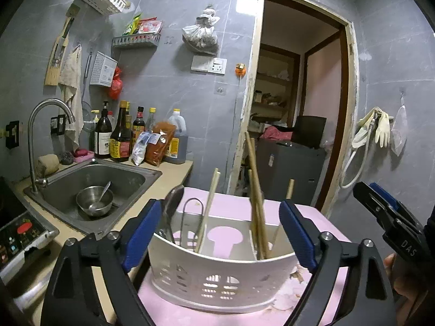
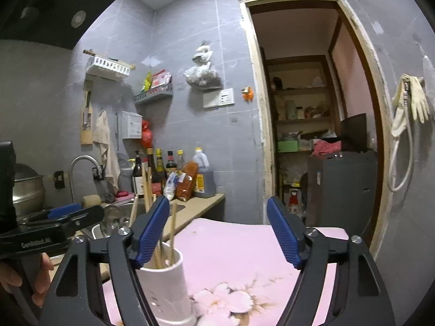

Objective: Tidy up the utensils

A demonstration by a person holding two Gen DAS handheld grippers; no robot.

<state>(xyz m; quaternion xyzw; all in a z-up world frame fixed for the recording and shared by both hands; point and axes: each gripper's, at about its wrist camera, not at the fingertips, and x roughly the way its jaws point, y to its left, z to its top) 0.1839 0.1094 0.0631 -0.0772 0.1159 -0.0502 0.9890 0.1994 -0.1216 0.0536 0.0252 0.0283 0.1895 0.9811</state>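
A white perforated utensil holder (image 1: 217,277) stands on a pink flowered surface (image 1: 239,206). It holds several wooden chopsticks (image 1: 257,203), a metal spoon (image 1: 170,212) and a wire utensil (image 1: 191,217). My left gripper (image 1: 221,231) is open, its blue pads either side of the holder, empty. My right gripper (image 2: 217,231) is open and empty, above the pink surface (image 2: 231,244), with the holder (image 2: 165,288) at its left finger. The right gripper also shows at the right edge of the left wrist view (image 1: 391,217).
A steel sink (image 1: 95,184) with a bowl and spoon (image 1: 94,200) lies left, faucet (image 1: 46,125) behind. Sauce bottles (image 1: 130,135) stand on the counter by the wall. An induction cooker (image 1: 19,236) sits at the far left. An open doorway (image 1: 296,108) is behind.
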